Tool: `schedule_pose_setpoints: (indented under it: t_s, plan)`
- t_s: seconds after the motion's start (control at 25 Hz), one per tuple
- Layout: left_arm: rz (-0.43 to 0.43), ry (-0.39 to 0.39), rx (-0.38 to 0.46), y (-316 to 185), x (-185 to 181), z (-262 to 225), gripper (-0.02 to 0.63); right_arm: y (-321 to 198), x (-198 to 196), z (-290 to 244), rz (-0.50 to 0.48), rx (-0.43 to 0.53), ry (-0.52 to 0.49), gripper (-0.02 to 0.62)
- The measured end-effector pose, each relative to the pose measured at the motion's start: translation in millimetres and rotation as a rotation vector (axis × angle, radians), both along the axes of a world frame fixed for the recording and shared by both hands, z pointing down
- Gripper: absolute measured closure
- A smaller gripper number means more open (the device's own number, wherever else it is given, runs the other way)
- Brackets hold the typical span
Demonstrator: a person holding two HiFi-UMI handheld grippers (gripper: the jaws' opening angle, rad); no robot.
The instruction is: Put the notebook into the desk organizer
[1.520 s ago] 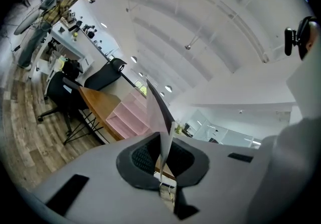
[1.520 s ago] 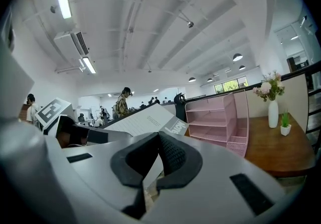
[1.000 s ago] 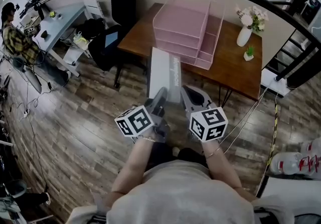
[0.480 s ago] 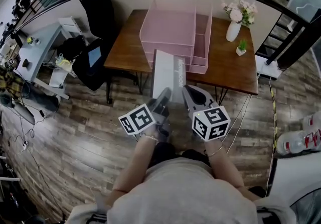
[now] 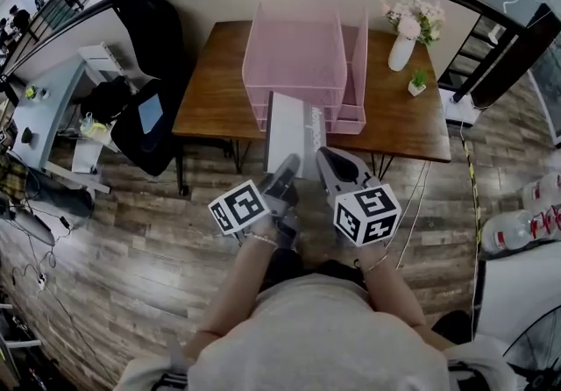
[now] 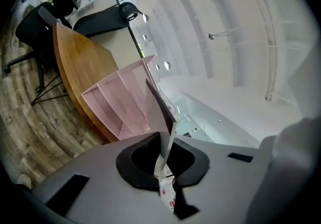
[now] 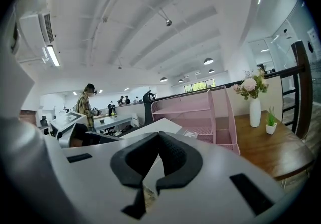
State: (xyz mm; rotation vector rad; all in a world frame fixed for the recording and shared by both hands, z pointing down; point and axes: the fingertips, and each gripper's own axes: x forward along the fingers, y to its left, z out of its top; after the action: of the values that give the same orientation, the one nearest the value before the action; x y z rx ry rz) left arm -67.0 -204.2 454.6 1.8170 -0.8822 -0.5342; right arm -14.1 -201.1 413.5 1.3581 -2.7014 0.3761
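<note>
Approach step, it is judged: flat grey notebook [image 5: 292, 131] is clamped at its near end by jaws of left gripper [image 5: 285, 174] and right gripper [image 5: 325, 161], with its far end over the wooden bench [image 5: 399, 117] front edge, at the pink mesh desk organizer [image 5: 298, 47]. A level push into a tray is called for.

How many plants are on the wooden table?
2: flowers in a vase at the table's far right; a potted plant beside it. The organizer may hide others.

The person wears a light grey short-sleeved top [image 5: 316, 341]; the grey, black-padded left claw [image 5: 287, 166] and right claw [image 5: 326, 159] each bear a white cube [image 5: 238, 208] with black square markers.
</note>
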Motion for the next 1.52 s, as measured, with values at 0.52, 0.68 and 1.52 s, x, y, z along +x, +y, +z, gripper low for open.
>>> schedule_pose_setpoints:
  t_s: [0.52, 0.68, 1.52]
  plan:
    - [0.086, 0.127, -0.01, -29.8, -15.3, -6.3, 0.592, -13.5, -14.6, 8.7, 0.105, -0.015, 0.003, 0.584]
    - [0.09, 0.173, 0.017, -35.8, -16.9, -14.4, 0.592, -12.7, -14.6, 14.7, 0.118, -0.027, 0.016, 0.584]
    - [0.018, 0.126, -0.062, -80.3, -12.5, 12.8, 0.592, -63.2, -8.1, 13.5, 0.065, -0.043, 0.045, 0.584]
